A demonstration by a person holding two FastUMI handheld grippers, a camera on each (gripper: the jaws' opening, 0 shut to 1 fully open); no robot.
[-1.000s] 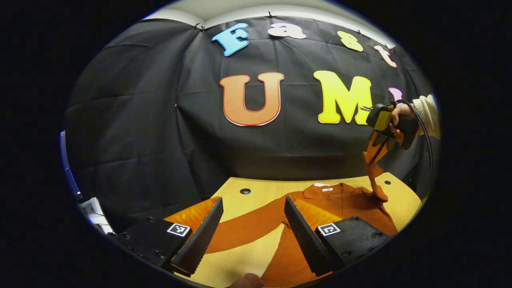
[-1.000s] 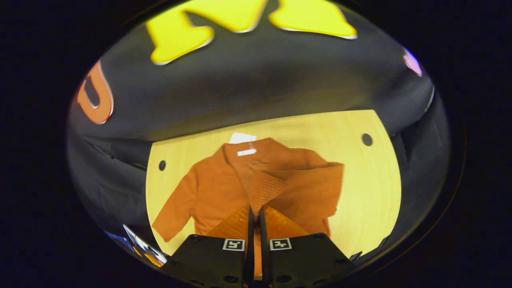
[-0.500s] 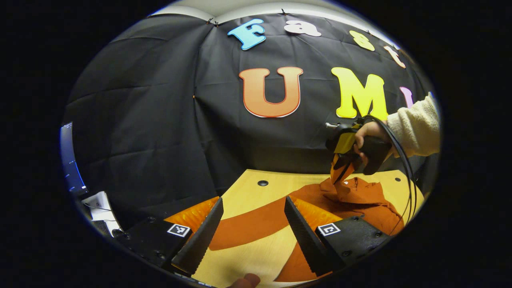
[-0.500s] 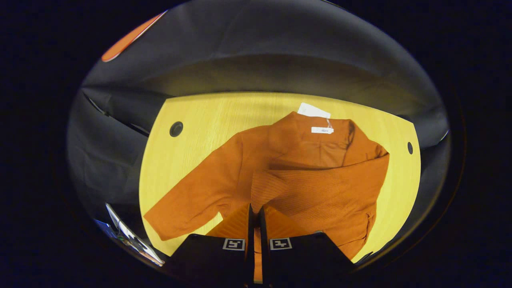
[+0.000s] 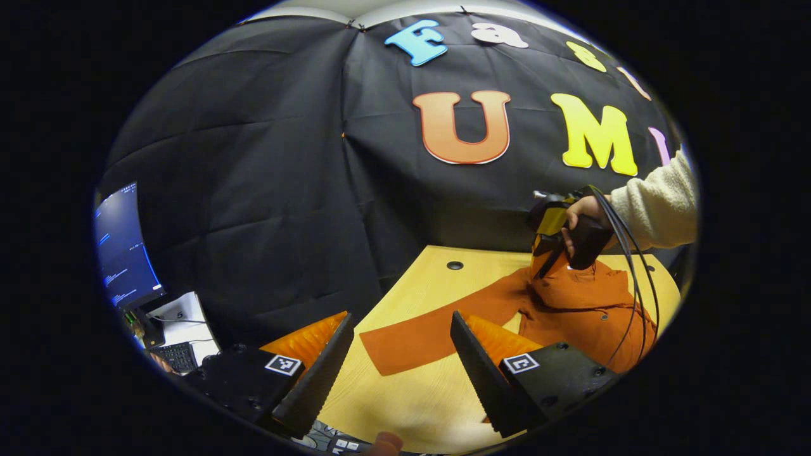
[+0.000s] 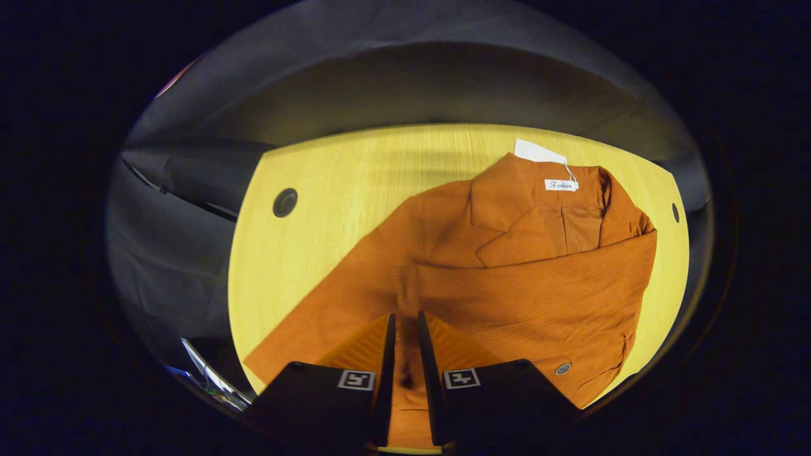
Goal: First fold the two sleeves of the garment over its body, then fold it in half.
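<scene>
An orange ribbed garment (image 6: pixel 526 278) lies on a pale wooden table (image 6: pixel 329 190) in the booth, its collar turned to the far edge, where a white tag and a small sewn-in label (image 6: pixel 561 185) show. In the right gripper view, one sleeve (image 6: pixel 538 297) is already laid across the chest as a broad band running from the garment's right shoulder toward the middle; the other sleeve (image 6: pixel 329 316) stretches flat over the bare wood toward the near left. A button (image 6: pixel 561 368) shows on the near right part of the cloth, close to the hem.

The right gripper (image 6: pixel 405 354) hovers low over the folded sleeve's cuff, its fingers standing slightly apart with a narrow strip of orange fabric between them — whether they press on the cloth cannot be told from here.

In the left gripper view, the left gripper (image 5: pixel 402 361) is held with its fingers wide apart and nothing between them, above the near edge of the table (image 5: pixel 418 392), the outstretched sleeve (image 5: pixel 437 323) lying just beyond its tips. Farther off on the right, a hand (image 5: pixel 586 212) in a cream knitted sleeve (image 5: pixel 656 206) holds the right gripper (image 5: pixel 545 263) down at the garment (image 5: pixel 589 304). A lit monitor (image 5: pixel 120 247) and a keyboard (image 5: pixel 177 356) stand beside the table on the far left.
</scene>
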